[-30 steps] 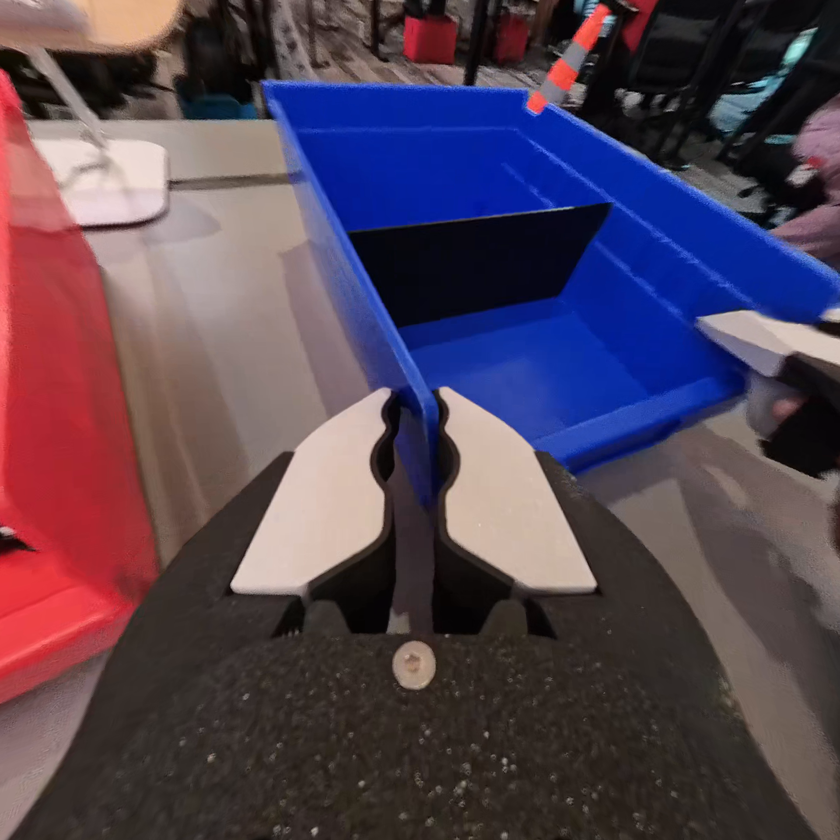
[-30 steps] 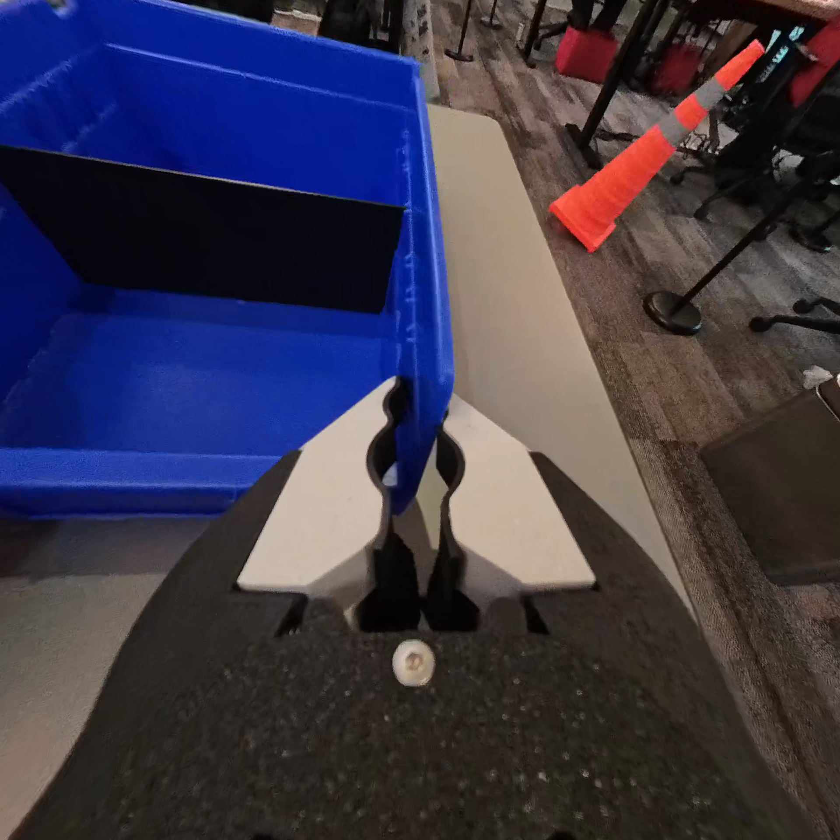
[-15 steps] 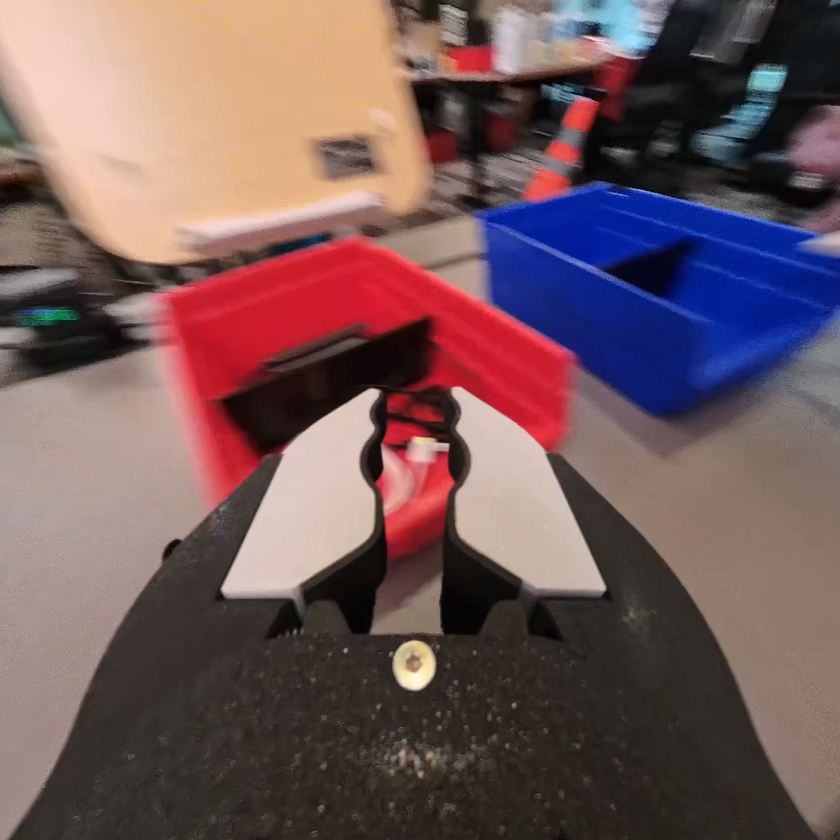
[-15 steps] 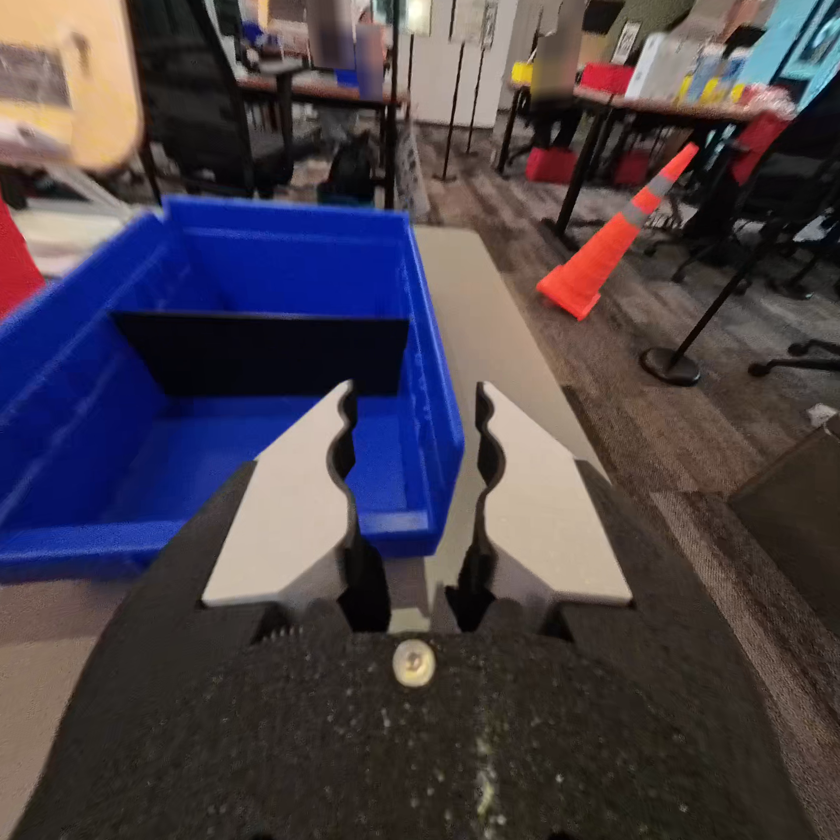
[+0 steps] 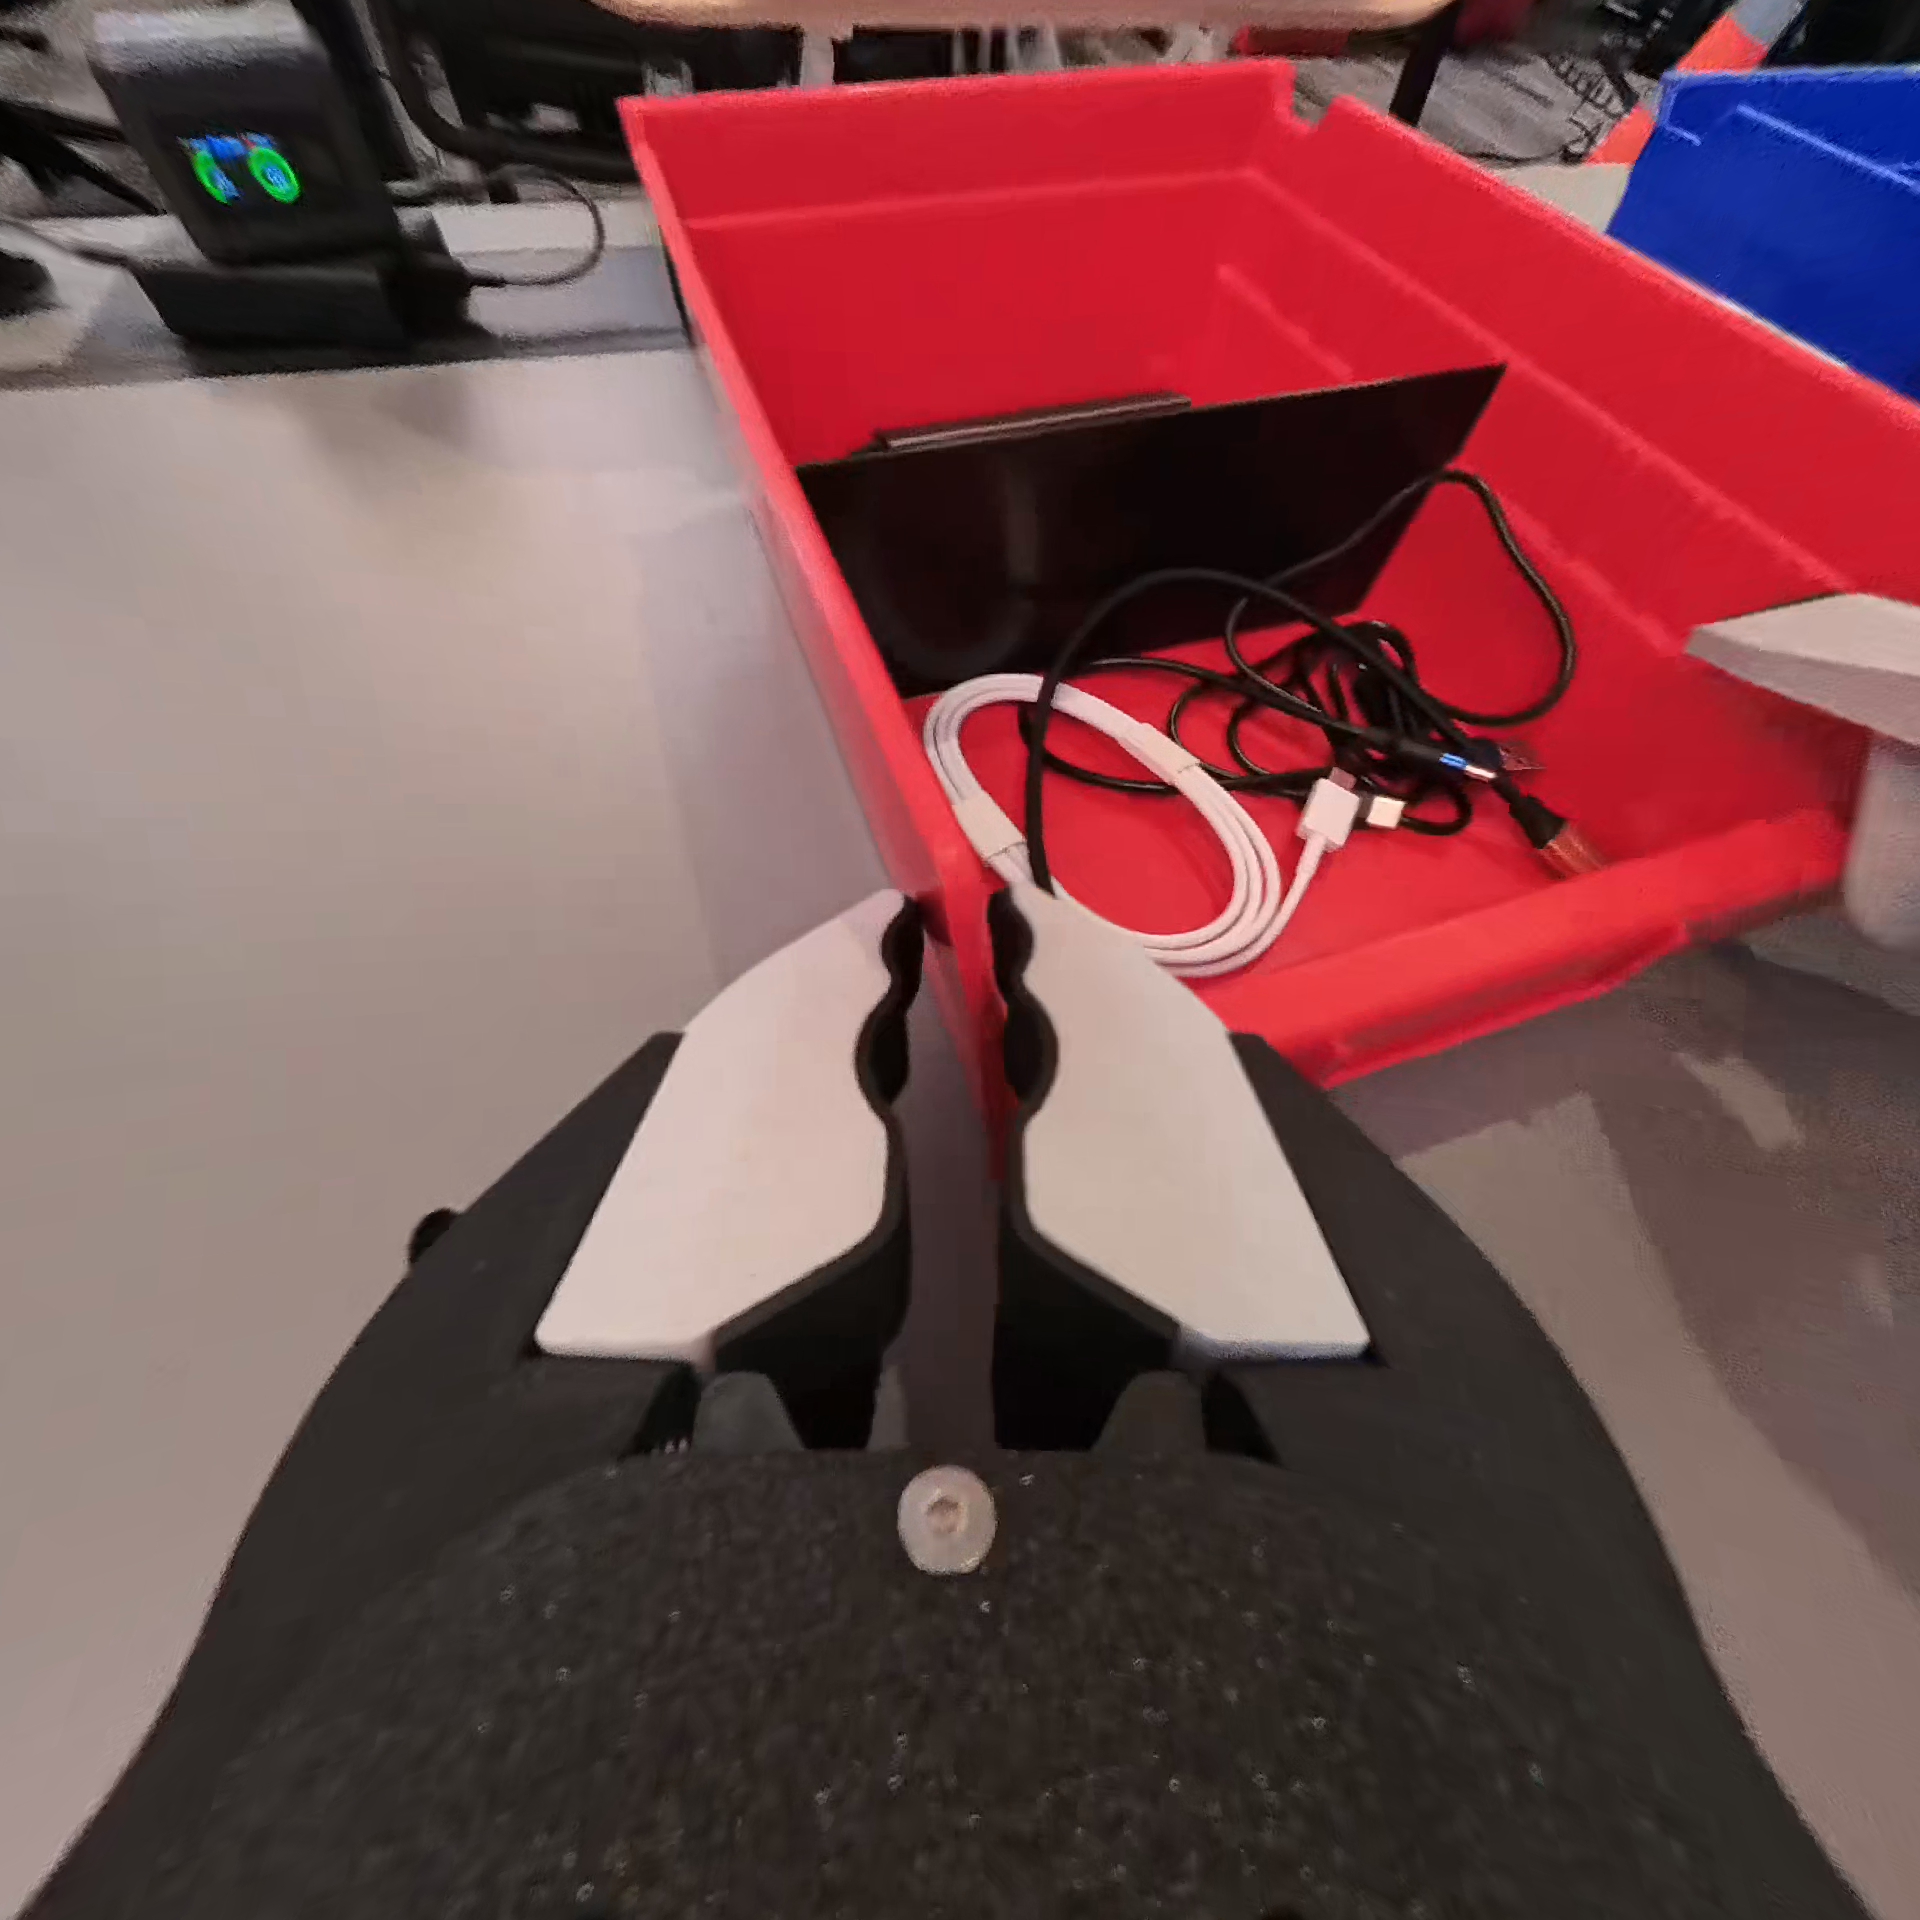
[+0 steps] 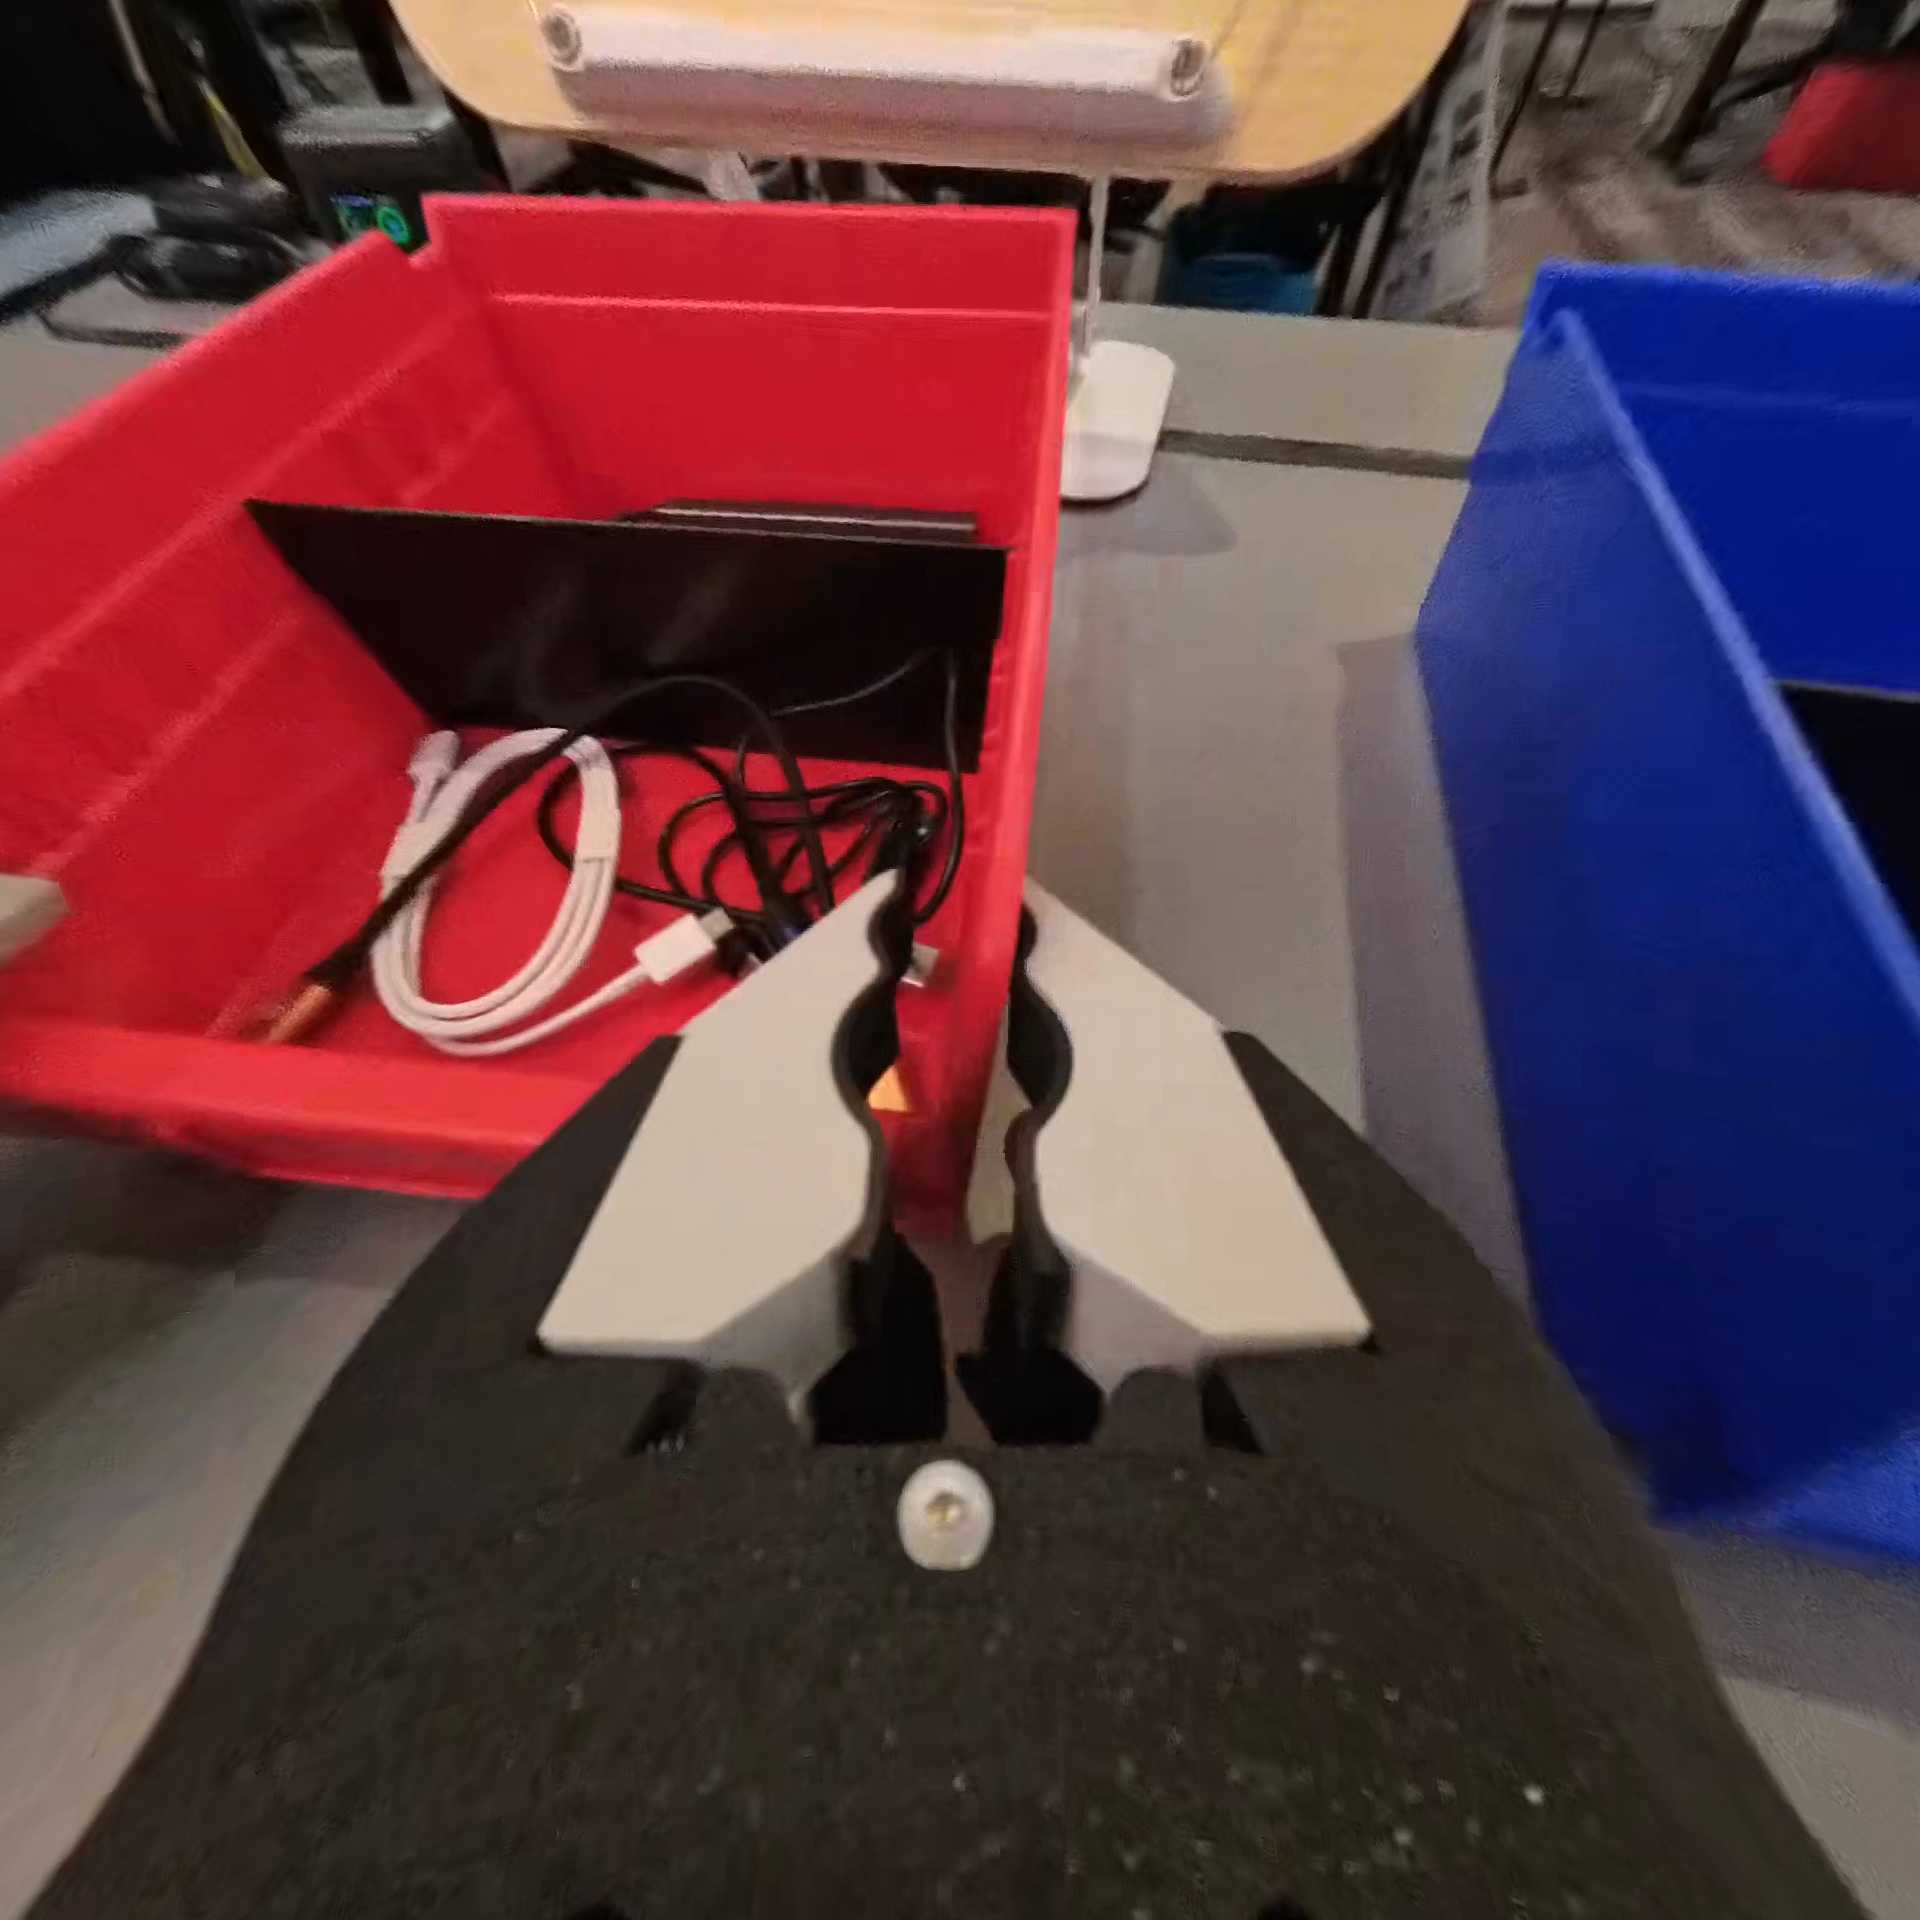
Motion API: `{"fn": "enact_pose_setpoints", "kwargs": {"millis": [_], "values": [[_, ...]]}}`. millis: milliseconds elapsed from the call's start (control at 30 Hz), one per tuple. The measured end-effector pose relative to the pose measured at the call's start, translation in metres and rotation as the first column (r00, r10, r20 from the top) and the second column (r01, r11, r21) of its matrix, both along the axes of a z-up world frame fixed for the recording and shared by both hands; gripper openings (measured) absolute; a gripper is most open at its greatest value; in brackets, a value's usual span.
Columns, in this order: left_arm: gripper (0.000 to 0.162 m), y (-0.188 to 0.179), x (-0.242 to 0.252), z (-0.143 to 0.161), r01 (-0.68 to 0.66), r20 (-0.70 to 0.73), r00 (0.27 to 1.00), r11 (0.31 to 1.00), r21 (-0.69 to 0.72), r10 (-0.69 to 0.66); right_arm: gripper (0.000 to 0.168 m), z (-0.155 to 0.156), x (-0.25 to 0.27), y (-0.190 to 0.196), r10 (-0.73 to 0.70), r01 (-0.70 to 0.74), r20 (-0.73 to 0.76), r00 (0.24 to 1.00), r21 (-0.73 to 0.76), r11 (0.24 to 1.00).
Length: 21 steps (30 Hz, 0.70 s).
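Grey tabletop (image 5: 364, 779) fills the left wrist view, with a dark device showing a small lit screen (image 5: 239, 177) at its far edge; on the table stands a red bin (image 5: 1039, 281), and the left gripper (image 5: 956, 925) has its two pale fingers (image 5: 748, 1143) closed on the bin's near left corner wall, one finger outside and one inside; a black divider (image 5: 1122, 520) stands across the bin, and in the near compartment lie a coiled white cable (image 5: 1195, 862) and a tangle of black cables (image 5: 1351, 707), touching one another; a blue bin (image 5: 1787, 187) stands just beyond the red one at the upper right; the tip of the other gripper shows at the red bin's right wall.

Seen from the right wrist, the same table (image 6: 1226, 675) carries the red bin (image 6: 727, 343) on the left and the blue bin (image 6: 1621, 935) on the right, near each other but apart; the right gripper (image 6: 956, 914) straddles the red bin's near right corner wall, its fingers (image 6: 1143, 1164) closed on that wall; the black divider (image 6: 644, 613) crosses the bin, with the white cable (image 6: 488, 935) and black cables (image 6: 790, 821) lying in front of it; a white stand base (image 6: 1112, 416) rests on the table behind the red bin.
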<state>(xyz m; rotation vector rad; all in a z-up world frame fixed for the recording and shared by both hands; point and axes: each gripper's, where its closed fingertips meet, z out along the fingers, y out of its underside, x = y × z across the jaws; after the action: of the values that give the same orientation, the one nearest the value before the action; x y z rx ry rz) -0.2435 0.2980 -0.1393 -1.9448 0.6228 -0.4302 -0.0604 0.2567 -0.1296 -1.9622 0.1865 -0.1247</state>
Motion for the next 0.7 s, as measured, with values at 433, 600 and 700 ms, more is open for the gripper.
{"fn": "enact_pose_setpoints", "kwargs": {"millis": [433, 600, 700], "values": [[0.003, 0.097, -0.179, 0.049, -0.068, -0.056, 0.995, 0.986, 0.153, 0.078, 0.005, 0.02, -0.182, 0.069, -0.06, 0.067, -0.066, 0.996, 0.119, 0.991], [0.003, 0.123, -0.254, 0.034, -0.192, -0.041, 0.98, 0.978, 0.08, 0.196, 0.004, 0.013, -0.251, 0.109, 0.008, -0.004, -0.049, 0.999, 0.072, 0.997], [0.003, 0.131, -0.274, 0.022, -0.215, -0.014, 0.976, 0.976, 0.027, 0.216, 0.005, 0.009, -0.27, 0.121, 0.049, -0.047, -0.04, 0.998, 0.055, 0.997]]}}
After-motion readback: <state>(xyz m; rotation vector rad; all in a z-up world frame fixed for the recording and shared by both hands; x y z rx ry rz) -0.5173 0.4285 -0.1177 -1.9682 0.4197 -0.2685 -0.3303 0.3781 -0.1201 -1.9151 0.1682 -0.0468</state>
